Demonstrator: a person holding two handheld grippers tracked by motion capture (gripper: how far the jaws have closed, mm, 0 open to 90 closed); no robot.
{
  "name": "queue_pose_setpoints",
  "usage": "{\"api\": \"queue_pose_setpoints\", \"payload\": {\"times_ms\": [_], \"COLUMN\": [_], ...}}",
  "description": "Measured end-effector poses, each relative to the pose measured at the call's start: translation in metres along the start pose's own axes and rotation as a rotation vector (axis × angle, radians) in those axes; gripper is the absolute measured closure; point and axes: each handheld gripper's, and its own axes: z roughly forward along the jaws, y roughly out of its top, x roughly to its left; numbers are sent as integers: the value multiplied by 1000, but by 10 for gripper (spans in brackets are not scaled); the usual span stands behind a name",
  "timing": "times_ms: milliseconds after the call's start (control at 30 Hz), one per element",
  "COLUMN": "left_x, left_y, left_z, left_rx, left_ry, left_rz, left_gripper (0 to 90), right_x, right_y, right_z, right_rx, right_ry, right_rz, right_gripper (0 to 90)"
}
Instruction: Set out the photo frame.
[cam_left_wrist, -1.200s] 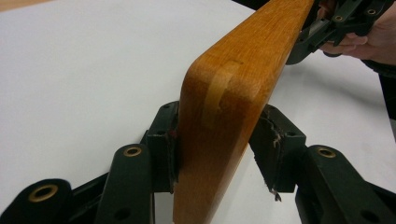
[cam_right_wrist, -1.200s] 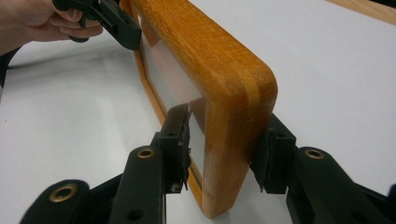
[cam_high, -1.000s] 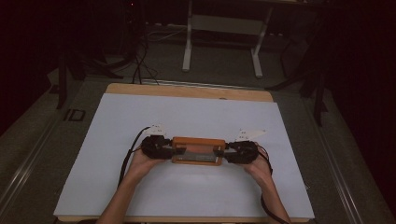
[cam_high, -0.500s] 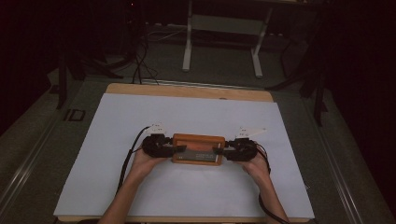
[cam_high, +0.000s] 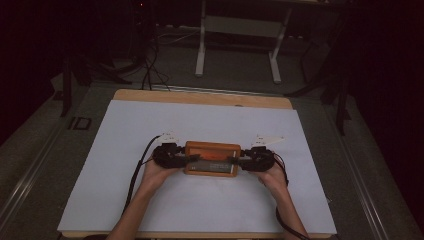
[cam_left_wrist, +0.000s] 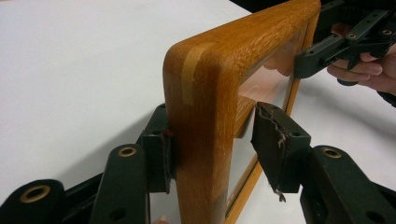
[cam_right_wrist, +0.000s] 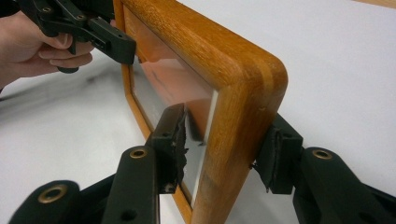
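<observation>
A wooden picture frame (cam_high: 212, 150) with a glass front stands on its long edge in the middle of the white sheet. My left gripper (cam_high: 186, 159) straddles its left end and my right gripper (cam_high: 239, 161) its right end. In the left gripper view the frame's corner (cam_left_wrist: 205, 93) sits between the jaws. One pad (cam_left_wrist: 161, 154) rests against the back, while the other pad (cam_left_wrist: 275, 144) stands clear of the glass, and these jaws have just been opening. In the right gripper view the frame (cam_right_wrist: 238, 93) also lies between jaws that stand a little off it.
The white sheet (cam_high: 200, 210) covers a wooden board (cam_high: 200, 97) with room all around the frame. Grey triangular plates (cam_high: 267, 139) top the grippers and a black cable (cam_high: 137, 170) trails toward the front edge. Table legs and cables lie on the dark floor beyond.
</observation>
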Motion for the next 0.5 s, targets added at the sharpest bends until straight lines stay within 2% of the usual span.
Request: {"api": "queue_pose_setpoints", "payload": {"times_ms": [233,267,500], "left_x": [3,5,7], "left_y": [-2,-2,-3], "left_z": [-1,-1,-5], "left_rx": [2,4,4], "left_ry": [7,8,9], "left_rz": [-22,-28,-36], "left_gripper": [489,481,466], "right_x": [0,-1,-4], "right_y": [-1,-2,-2], "right_z": [0,0,-5], "right_rx": [-5,-11,-34], "right_ry": [-12,-13,-33], "right_rz": [1,4,17], "right_gripper": [538,497,430]}}
